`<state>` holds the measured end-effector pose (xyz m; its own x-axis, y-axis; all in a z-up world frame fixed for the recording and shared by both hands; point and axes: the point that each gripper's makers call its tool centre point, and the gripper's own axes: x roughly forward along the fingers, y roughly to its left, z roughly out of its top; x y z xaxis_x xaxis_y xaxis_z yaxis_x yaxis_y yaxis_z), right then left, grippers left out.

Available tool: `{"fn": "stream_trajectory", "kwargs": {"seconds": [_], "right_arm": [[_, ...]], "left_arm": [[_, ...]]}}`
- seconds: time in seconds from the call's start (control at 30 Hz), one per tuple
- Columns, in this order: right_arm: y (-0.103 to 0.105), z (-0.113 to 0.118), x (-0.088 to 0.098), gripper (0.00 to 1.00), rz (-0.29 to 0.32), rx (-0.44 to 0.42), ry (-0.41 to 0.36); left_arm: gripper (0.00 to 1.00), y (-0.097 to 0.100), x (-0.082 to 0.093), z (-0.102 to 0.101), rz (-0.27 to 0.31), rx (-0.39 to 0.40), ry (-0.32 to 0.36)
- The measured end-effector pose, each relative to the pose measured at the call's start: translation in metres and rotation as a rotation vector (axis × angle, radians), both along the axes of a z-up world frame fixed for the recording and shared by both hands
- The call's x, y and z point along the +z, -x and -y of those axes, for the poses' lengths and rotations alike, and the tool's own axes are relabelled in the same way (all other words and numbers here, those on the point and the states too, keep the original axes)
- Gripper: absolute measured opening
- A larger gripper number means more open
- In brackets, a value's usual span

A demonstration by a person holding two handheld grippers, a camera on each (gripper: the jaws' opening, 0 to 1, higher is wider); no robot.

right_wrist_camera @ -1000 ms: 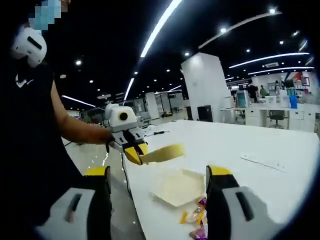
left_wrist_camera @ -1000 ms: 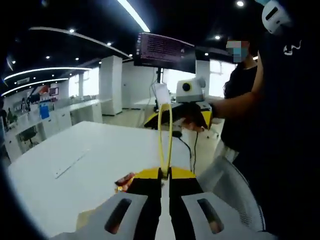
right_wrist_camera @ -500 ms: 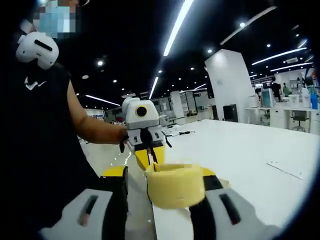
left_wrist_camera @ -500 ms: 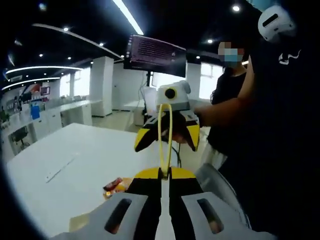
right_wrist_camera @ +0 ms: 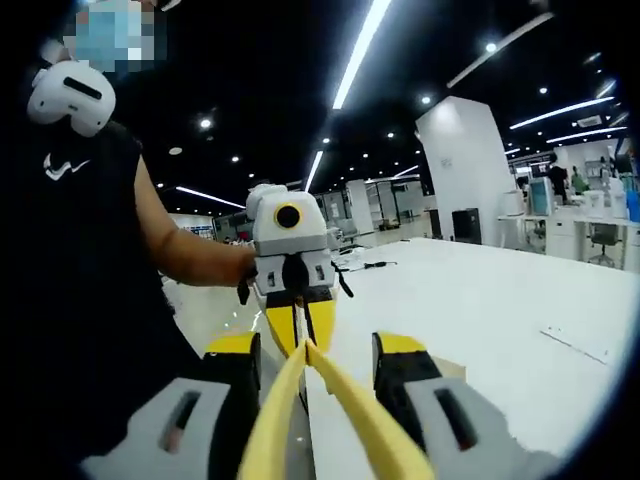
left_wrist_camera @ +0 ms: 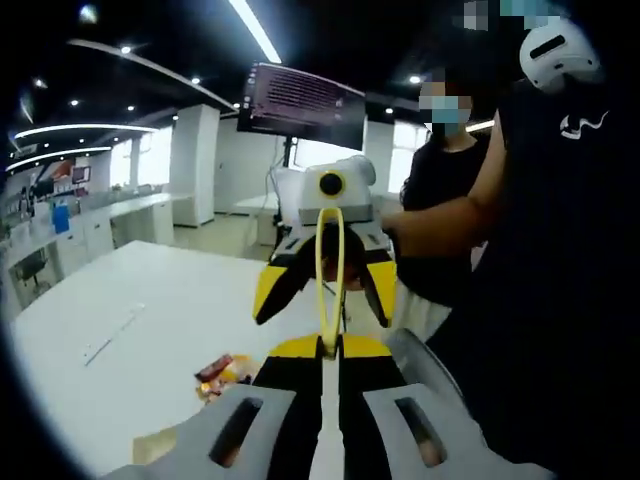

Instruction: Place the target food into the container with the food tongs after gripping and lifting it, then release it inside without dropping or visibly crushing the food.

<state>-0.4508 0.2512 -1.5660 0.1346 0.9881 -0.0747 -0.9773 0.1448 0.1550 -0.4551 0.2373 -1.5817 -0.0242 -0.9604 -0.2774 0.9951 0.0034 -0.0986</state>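
My left gripper (left_wrist_camera: 327, 352) is shut on the joined end of the yellow food tongs (left_wrist_camera: 320, 270), whose two arms rise away from it. In the right gripper view that same left gripper (right_wrist_camera: 300, 335) faces me, and the tongs (right_wrist_camera: 355, 412) fan out toward the camera. My right gripper (right_wrist_camera: 315, 348) is open, its jaws standing on either side of the arms. From the left gripper view the right gripper (left_wrist_camera: 325, 315) straddles the far part of the tongs with a gap on each side. Wrapped food packs (left_wrist_camera: 220, 370) lie on the table beside a tan container corner (left_wrist_camera: 155, 443).
A long white table (left_wrist_camera: 130, 300) stretches to the left, with a thin strip (left_wrist_camera: 110, 335) lying on it. A person in black (left_wrist_camera: 450, 230) stands behind the right gripper. A grey chair back (left_wrist_camera: 425, 360) sits at the table's near edge. A dark screen (left_wrist_camera: 300, 105) hangs behind.
The right gripper has come closer and now has the tongs' arms between its jaws, which stand narrower than a second ago. The tongs turned from broadside to edge-on.
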Motion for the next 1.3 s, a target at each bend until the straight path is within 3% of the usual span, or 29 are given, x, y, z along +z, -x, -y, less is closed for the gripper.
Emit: {"fn": "stream_trajectory", "kwargs": {"seconds": [0.3,0.37,0.9,1.3], "right_arm": [[-0.005,0.001,0.006,0.23,0.032,-0.018,-0.008],[0.0,0.0,0.006,0.19,0.003,0.009,-0.009],[0.006,-0.009,0.003,0.18,0.012,0.051,0.036],[0.006,-0.008,0.006,0.18,0.021,0.051,0.031]], "left_arm": [[0.0,-0.001,0.008,0.001,-0.002,-0.001,0.013],[0.0,-0.002,0.008,0.0,-0.002,0.002,0.013],[0.0,0.006,0.005,-0.006,0.004,-0.013,-0.03],[0.0,0.004,0.01,-0.007,0.003,-0.008,-0.025]]}}
